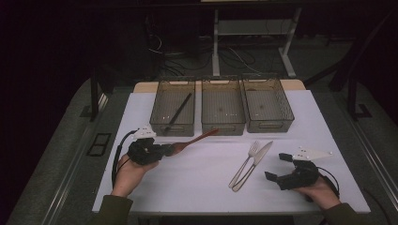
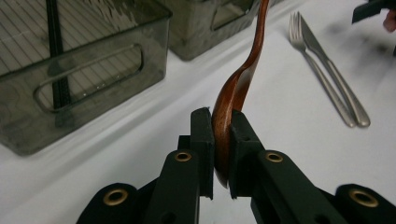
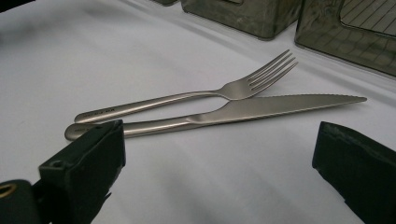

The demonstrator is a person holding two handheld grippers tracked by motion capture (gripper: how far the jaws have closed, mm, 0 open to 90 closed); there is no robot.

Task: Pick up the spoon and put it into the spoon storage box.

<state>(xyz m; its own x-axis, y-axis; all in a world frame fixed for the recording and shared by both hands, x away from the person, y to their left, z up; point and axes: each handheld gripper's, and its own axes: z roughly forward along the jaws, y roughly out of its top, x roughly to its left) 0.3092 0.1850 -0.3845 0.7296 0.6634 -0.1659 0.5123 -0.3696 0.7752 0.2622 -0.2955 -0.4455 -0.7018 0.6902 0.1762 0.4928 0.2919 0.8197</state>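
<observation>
My left gripper [image 1: 168, 149] is shut on the bowl end of a brown wooden spoon [image 1: 195, 140], whose handle points right and away toward the middle bin [image 1: 222, 108]. In the left gripper view the spoon [image 2: 236, 88] is pinched on edge between the two pads [image 2: 202, 140], lifted off the table. A steel fork [image 1: 247, 161] and a steel knife [image 1: 256, 162] lie side by side on the white table [image 1: 197, 183]. My right gripper [image 1: 278, 167] stands open just right of them, near the front edge. In the right gripper view the fork [image 3: 187, 98] and the knife [image 3: 243, 109] lie ahead of the open jaws.
Three smoky plastic bins stand in a row at the back: the left bin [image 1: 172, 105] holds a black stick-like utensil [image 1: 178, 112], and the right bin [image 1: 268, 104] sits beside the middle one. Dark floor, cables and table legs lie beyond.
</observation>
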